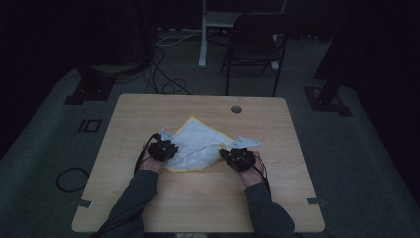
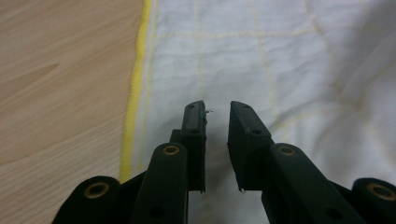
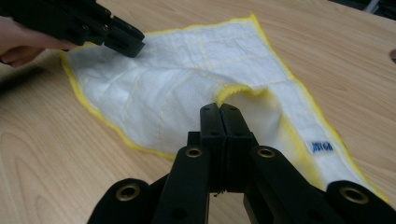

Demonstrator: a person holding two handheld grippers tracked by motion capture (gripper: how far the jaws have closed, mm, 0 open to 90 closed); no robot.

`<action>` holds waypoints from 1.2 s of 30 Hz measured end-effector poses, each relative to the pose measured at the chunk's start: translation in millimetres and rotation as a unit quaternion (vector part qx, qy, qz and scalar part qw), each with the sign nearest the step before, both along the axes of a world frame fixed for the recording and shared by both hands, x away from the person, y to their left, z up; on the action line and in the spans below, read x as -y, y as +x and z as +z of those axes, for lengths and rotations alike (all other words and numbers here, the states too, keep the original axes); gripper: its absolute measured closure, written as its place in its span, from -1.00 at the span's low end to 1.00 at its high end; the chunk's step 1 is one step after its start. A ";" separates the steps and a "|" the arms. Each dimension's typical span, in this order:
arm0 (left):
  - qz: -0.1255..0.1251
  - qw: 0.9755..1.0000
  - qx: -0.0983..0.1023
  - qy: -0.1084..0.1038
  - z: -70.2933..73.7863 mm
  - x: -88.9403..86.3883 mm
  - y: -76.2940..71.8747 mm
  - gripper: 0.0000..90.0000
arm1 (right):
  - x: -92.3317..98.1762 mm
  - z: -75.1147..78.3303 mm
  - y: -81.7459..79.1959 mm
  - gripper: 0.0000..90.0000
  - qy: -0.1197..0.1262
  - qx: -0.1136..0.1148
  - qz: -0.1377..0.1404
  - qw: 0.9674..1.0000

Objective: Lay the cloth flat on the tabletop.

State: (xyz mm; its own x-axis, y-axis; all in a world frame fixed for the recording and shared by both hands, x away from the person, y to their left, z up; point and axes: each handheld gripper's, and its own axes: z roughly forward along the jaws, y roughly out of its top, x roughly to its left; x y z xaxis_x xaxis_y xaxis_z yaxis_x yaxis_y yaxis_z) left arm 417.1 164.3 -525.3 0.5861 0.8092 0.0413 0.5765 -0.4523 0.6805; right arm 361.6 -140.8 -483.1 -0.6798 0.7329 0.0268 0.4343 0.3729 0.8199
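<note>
A white cloth [image 1: 195, 141] with a yellow hem lies near the middle of the wooden table [image 1: 208, 198]. My left gripper [image 1: 170, 148] rests over the cloth's left part. In the left gripper view its jaws [image 2: 217, 112] stand slightly apart above the cloth [image 2: 280, 60], just right of the yellow hem, with nothing between them. My right gripper [image 1: 224, 151] is at the cloth's right side. In the right gripper view it [image 3: 224, 108] is shut on a fold of the hem, and the cloth [image 3: 163, 88] is pulled up there. The left gripper [image 3: 123, 39] touches the cloth's far left part.
A small blue label [image 3: 322, 146] sits near the cloth's right corner. A round cable hole [image 1: 236, 109] is at the table's far edge. Beyond the table stand a dark chair [image 1: 255, 44] and a white post; cables lie on the floor.
</note>
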 end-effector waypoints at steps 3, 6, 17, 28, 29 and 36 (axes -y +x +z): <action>0.000 1.000 -0.007 0.006 -3.5 0.0 0.1 0.71 | 8.0 1.6 -5.3 0.99 0.002 -0.001 -0.009 1.000; -0.006 1.000 -0.008 0.011 -5.4 0.9 -2.9 0.71 | 16.0 0.6 -8.6 0.99 0.002 -0.003 -0.017 1.000; -0.015 1.000 0.009 0.012 -0.3 11.6 -29.1 0.68 | 31.6 -8.7 -15.0 0.99 0.004 -0.019 -0.034 0.999; -0.105 0.993 0.057 -0.010 26.5 58.1 -58.9 0.65 | 27.1 -21.7 2.8 0.99 -0.003 -0.027 -0.053 0.998; -0.115 0.992 0.059 -0.010 27.9 63.6 -61.2 0.65 | 26.6 -22.8 4.7 0.99 -0.002 -0.029 -0.055 0.998; -0.180 0.982 0.058 -0.004 26.8 103.1 -71.4 0.71 | 22.4 -31.9 16.6 0.98 -0.004 -0.038 -0.062 0.997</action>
